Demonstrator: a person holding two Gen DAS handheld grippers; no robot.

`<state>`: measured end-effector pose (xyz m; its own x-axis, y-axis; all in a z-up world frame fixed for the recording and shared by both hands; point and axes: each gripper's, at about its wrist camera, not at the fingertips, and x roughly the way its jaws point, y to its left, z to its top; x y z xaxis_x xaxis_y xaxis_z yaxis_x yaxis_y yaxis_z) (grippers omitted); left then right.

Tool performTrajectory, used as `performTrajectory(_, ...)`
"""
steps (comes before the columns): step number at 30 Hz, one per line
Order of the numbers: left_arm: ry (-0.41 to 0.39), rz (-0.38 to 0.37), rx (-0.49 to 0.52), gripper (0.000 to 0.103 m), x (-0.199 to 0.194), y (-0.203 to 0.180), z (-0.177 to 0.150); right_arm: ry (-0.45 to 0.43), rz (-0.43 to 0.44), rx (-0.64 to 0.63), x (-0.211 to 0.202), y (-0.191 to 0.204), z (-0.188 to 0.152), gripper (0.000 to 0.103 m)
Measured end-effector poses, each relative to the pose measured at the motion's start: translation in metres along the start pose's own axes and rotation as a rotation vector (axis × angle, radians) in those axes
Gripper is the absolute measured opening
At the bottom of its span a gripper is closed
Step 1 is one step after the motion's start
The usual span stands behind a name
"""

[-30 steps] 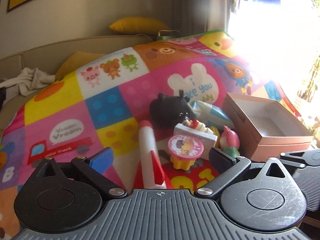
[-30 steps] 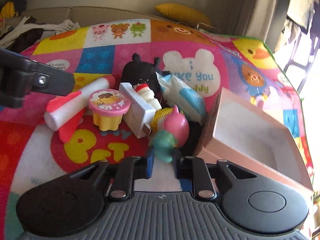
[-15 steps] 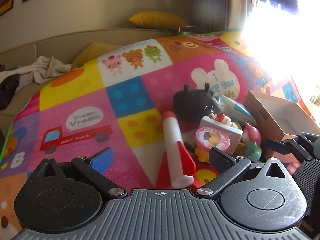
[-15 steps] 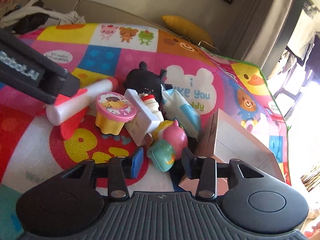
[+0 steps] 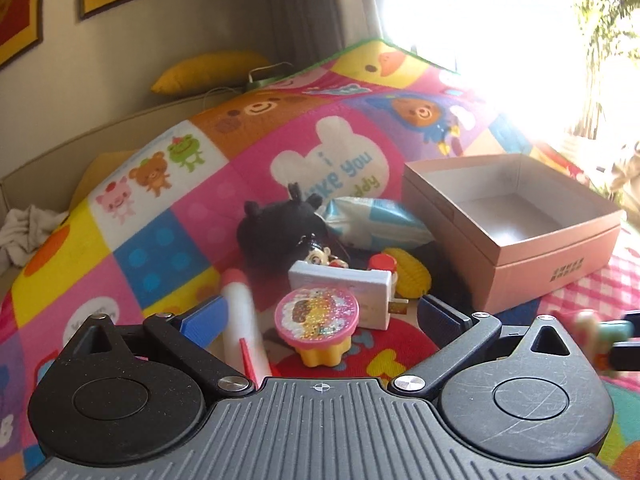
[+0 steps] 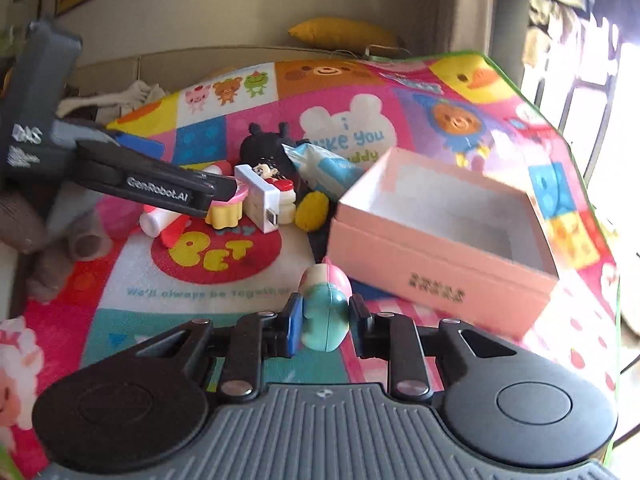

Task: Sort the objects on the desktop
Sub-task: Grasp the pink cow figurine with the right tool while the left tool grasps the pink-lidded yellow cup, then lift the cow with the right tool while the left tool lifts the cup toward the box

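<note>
On the colourful play mat (image 6: 224, 276), near the pink cardboard box (image 6: 440, 276): right gripper (image 6: 325, 316) clamped on a pink-and-teal toy figure (image 6: 324, 312), lifted clear of the mat, just left of the box's near wall. Left gripper (image 5: 320, 316) spread wide, holding nothing, around a glittery pink-lidded yellow cup (image 5: 320, 326) and a white-and-red toy rocket (image 5: 244, 320). Farther off, crowded together: white charger (image 5: 344, 284), black plush (image 5: 276, 232), blue-white tissue pack (image 5: 372, 224), yellow toy (image 5: 412, 276). Box open, nothing visible inside.
</note>
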<state>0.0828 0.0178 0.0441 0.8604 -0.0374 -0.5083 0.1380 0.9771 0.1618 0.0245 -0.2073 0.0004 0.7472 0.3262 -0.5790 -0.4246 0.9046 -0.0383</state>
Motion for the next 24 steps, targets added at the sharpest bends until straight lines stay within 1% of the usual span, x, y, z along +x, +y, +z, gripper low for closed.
performTrajectory(2, 0.032, 0.035, 0.02, 0.103, 0.017, -0.005, -0.001, 0.025, 0.052, 0.152, -0.013, -0.029, -0.014, 0.024)
performTrajectory(4, 0.073, 0.055, 0.015, 0.103, 0.031, -0.005, -0.003, 0.049, 0.108, 0.288, -0.017, -0.053, -0.029, 0.024)
performTrajectory(5, 0.091, 0.058, 0.007, 0.102, 0.036, -0.004, -0.005, 0.058, 0.121, 0.344, -0.017, -0.063, -0.037, 0.024)
performTrajectory(6, 0.106, 0.06, 0.0, 0.099, 0.039, -0.003, -0.007, 0.065, 0.123, 0.385, -0.018, -0.069, -0.043, 0.024)
performTrajectory(7, 0.113, 0.065, -0.002, 0.09, 0.042, -0.002, -0.009, 0.067, 0.118, 0.412, -0.018, -0.074, -0.048, 0.024)
performTrajectory(8, 0.108, 0.078, 0.002, 0.086, 0.042, -0.001, -0.009, 0.062, 0.111, 0.426, -0.02, -0.077, -0.051, 0.024)
performTrajectory(9, 0.1, 0.088, 0.003, 0.084, 0.042, 0.0, -0.009, 0.056, 0.094, 0.432, -0.022, -0.08, -0.053, 0.024)
performTrajectory(10, 0.096, 0.083, -0.007, 0.078, 0.042, 0.002, -0.008, 0.044, 0.069, 0.428, -0.023, -0.08, -0.053, 0.025)
performTrajectory(11, 0.095, 0.074, -0.02, 0.073, 0.042, 0.004, -0.006, 0.033, 0.036, 0.41, -0.025, -0.079, -0.053, 0.03)
performTrajectory(12, 0.101, 0.064, -0.029, 0.061, 0.042, 0.005, -0.006, 0.018, -0.011, 0.378, -0.027, -0.077, -0.053, 0.039)
performTrajectory(13, 0.108, 0.061, -0.036, 0.061, 0.042, 0.006, -0.005, 0.004, -0.053, 0.345, -0.029, -0.074, -0.053, 0.044)
performTrajectory(14, 0.104, 0.057, -0.037, 0.061, 0.04, 0.005, -0.005, -0.008, -0.085, 0.312, -0.031, -0.07, -0.053, 0.054)
performTrajectory(15, 0.098, 0.051, -0.032, 0.06, 0.035, 0.004, -0.006, -0.022, -0.102, 0.282, -0.034, -0.068, -0.052, 0.06)
performTrajectory(17, 0.085, 0.028, -0.03, 0.06, 0.018, -0.001, -0.007, -0.044, -0.102, 0.243, -0.04, -0.064, -0.051, 0.066)
performTrajectory(18, 0.076, -0.002, -0.037, 0.06, 0.006, -0.004, -0.008, -0.052, -0.1, 0.233, -0.043, -0.064, -0.051, 0.07)
performTrajectory(21, 0.057, -0.137, -0.035, 0.061, -0.034, -0.022, -0.016, -0.055, -0.108, 0.23, -0.043, -0.065, -0.05, 0.075)
performTrajectory(24, 0.058, -0.226, 0.015, 0.061, -0.062, -0.048, -0.032, -0.036, -0.119, 0.241, -0.038, -0.065, -0.05, 0.075)
